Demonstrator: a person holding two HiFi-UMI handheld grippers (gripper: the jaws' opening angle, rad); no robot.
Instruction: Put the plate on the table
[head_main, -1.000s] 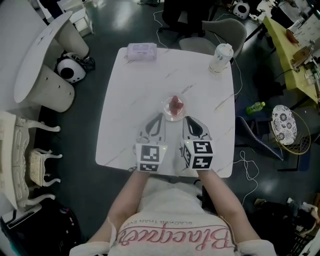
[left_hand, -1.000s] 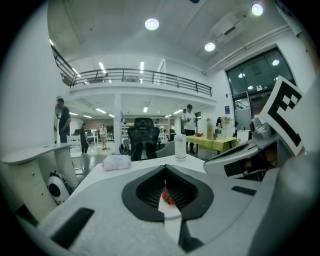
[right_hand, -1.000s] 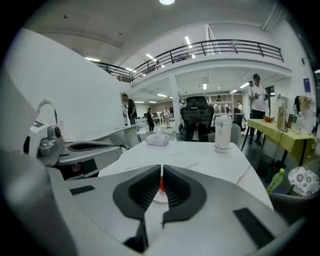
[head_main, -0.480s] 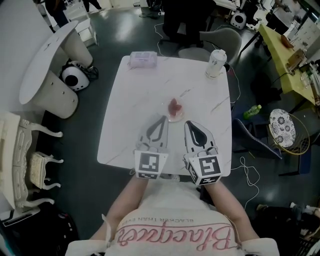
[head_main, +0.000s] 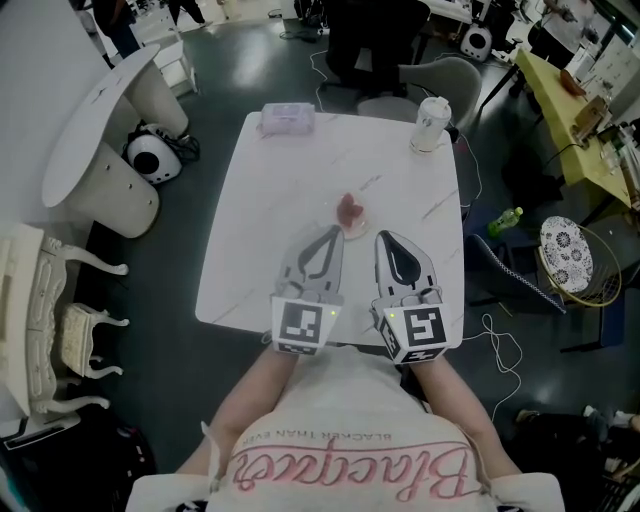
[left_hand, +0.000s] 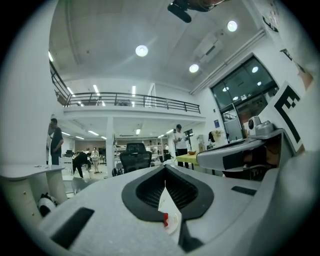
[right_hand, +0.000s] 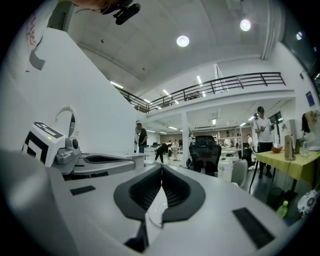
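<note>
A small clear plate (head_main: 352, 226) with a pink-red morsel (head_main: 348, 209) on it rests on the white marble table (head_main: 260, 200), near the middle. Both grippers lie low over the table's near half, pointing away from me. The left gripper (head_main: 333, 231) is shut, its tip just left of the plate and apart from it. The right gripper (head_main: 383, 237) is shut too, its tip just right of the plate. In the left gripper view the jaws (left_hand: 165, 167) meet, and a sliver of plate with red (left_hand: 169, 217) shows below. The right gripper view shows closed jaws (right_hand: 161, 167) above a plate rim (right_hand: 154, 211).
A wrapped tissue pack (head_main: 287, 117) lies at the table's far left edge and a lidded cup (head_main: 431, 125) at its far right corner. A grey chair (head_main: 440, 75) stands behind. A white round table (head_main: 95, 110) is at left, a green bottle (head_main: 508, 220) on the floor at right.
Both grippers have drawn back a little toward the table's near edge, away from the plate. The plate stays where it was on the table.
</note>
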